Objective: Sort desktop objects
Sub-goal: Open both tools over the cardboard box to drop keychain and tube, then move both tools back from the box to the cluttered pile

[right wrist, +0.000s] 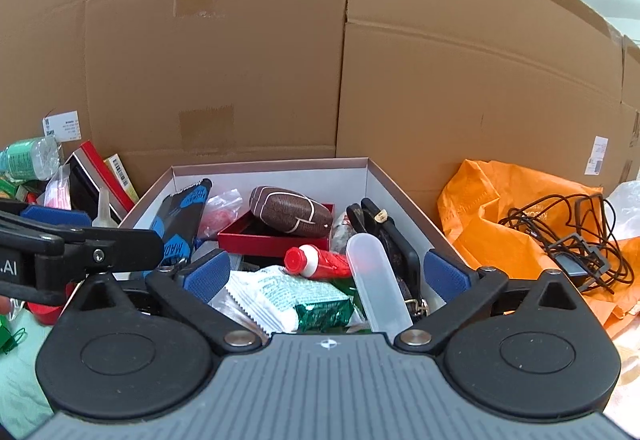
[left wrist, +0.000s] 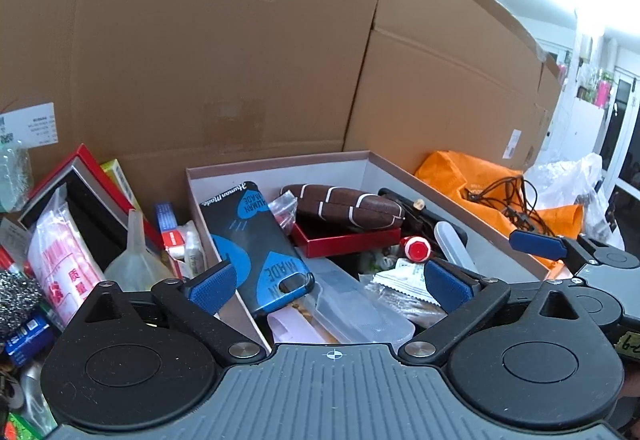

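Observation:
An open box [left wrist: 280,164] [right wrist: 272,165] holds several objects: a black-and-blue phone case [left wrist: 256,244] [right wrist: 182,218], a brown pouch [left wrist: 344,206] [right wrist: 292,214] on a red tray [left wrist: 344,242] [right wrist: 256,240], a red-capped tube [left wrist: 416,248] [right wrist: 316,260], a clear tube [right wrist: 376,280] and foil packets [right wrist: 280,296]. My left gripper [left wrist: 330,284] is open and empty over the box's near left edge. My right gripper [right wrist: 327,276] is open and empty over the box's near side. Each shows at the edge of the other's view.
Big cardboard boxes [left wrist: 224,52] [right wrist: 216,52] form a wall behind. An orange bag [left wrist: 472,180] [right wrist: 500,232] with tangled black cables [right wrist: 572,232] lies right of the box. Left of it are a red frame box [left wrist: 96,196], plastic bags, a funnel bottle [left wrist: 136,260] and steel wool [left wrist: 18,300].

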`<move>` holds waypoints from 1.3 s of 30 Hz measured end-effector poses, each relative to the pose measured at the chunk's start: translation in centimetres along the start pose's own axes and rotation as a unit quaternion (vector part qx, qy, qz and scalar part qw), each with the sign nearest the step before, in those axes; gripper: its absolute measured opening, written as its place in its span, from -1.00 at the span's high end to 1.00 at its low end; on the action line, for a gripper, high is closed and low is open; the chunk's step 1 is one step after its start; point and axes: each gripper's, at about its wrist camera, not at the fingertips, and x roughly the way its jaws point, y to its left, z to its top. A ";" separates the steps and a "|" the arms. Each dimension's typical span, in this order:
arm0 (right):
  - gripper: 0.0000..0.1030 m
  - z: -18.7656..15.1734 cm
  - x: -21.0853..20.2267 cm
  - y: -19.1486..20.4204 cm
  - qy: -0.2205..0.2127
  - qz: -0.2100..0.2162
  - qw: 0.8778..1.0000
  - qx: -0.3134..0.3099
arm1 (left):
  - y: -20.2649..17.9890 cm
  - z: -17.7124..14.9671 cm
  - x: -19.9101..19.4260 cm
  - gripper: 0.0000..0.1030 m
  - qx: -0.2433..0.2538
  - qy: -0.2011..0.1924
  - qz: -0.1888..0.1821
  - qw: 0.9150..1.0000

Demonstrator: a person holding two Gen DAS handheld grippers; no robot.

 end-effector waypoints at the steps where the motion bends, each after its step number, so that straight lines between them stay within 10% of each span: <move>1: -0.99 -0.1 -0.1 0.1 0.001 0.000 1.000 -0.004 | 0.0 -0.1 -0.2 -1.00 -0.001 0.000 -0.001 1.000; 24: -0.99 -2.1 -6.5 3.8 -0.017 -0.001 0.999 -0.034 | 0.9 -4.8 -7.9 -1.00 -0.050 -0.025 -0.020 0.998; 39: -0.99 -7.5 -9.9 14.4 -0.015 0.045 0.993 -0.109 | 6.0 -12.2 -14.8 -1.00 -0.054 -0.031 0.056 0.996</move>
